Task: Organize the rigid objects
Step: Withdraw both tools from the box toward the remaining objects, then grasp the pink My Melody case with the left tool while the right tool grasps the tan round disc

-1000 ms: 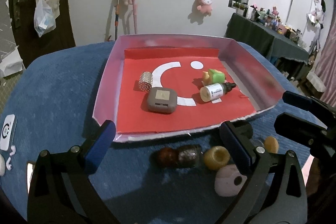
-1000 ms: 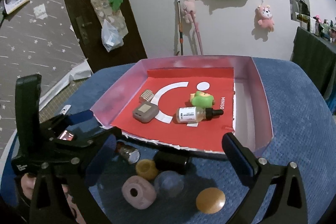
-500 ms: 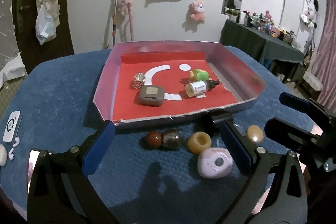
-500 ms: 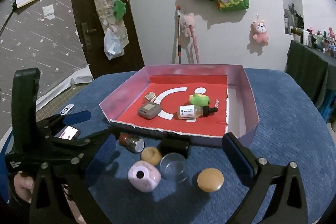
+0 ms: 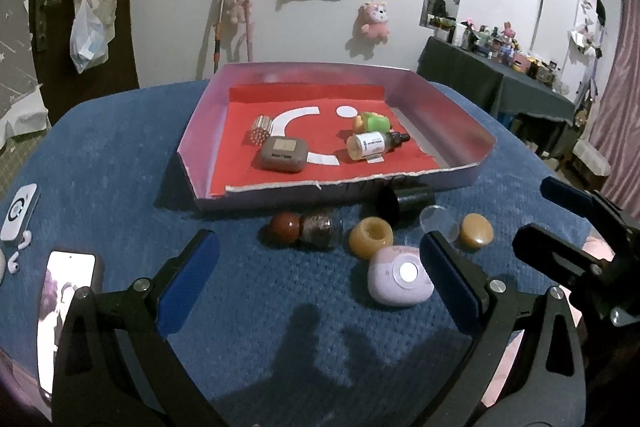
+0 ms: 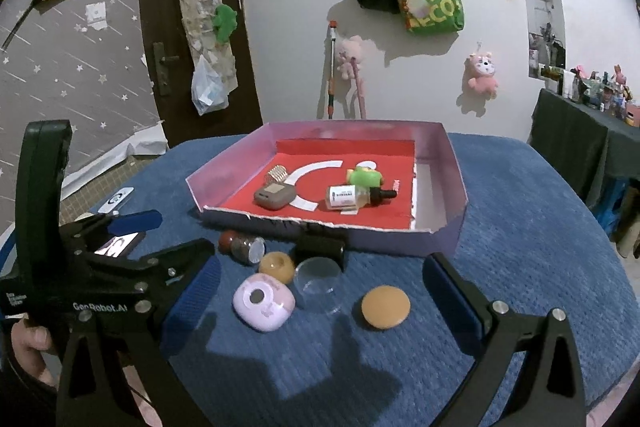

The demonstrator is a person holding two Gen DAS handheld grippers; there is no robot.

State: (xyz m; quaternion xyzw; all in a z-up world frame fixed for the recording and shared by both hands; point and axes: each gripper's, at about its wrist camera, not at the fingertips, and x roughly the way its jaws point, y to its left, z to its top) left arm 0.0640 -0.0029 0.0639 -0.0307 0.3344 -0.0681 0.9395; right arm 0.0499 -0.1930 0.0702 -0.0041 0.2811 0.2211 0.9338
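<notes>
A pink tray [image 5: 188, 143] [image 6: 452, 231] with a red liner holds a brown case [image 5: 283, 154], a dropper bottle [image 5: 374, 143], a green toy [image 5: 372, 122] and a silver roller [image 5: 262, 127]. On the blue cloth in front lie a red-capped jar [image 5: 306, 225] [image 6: 240, 245], a yellow ring [image 5: 371, 237], a lilac case [image 5: 400, 277] [image 6: 264, 301], a black cylinder [image 5: 406, 201], a clear lid [image 6: 318, 273] and an orange disc [image 5: 476, 231] [image 6: 385, 307]. My left gripper [image 5: 316, 281] is open and empty above these. My right gripper [image 6: 320, 299] is open and empty too.
A phone [image 5: 66, 311], a white earbud case [image 5: 18, 213] and loose earbuds [image 5: 20, 251] lie at the cloth's left edge. A dark table [image 5: 500, 87] crowded with small items stands at the right. A door [image 6: 192, 27] and wall hangings are behind.
Both grippers have pulled back and up from the tray. The loose objects on the cloth now sit farther ahead between the fingers. Nothing was taken hold of.
</notes>
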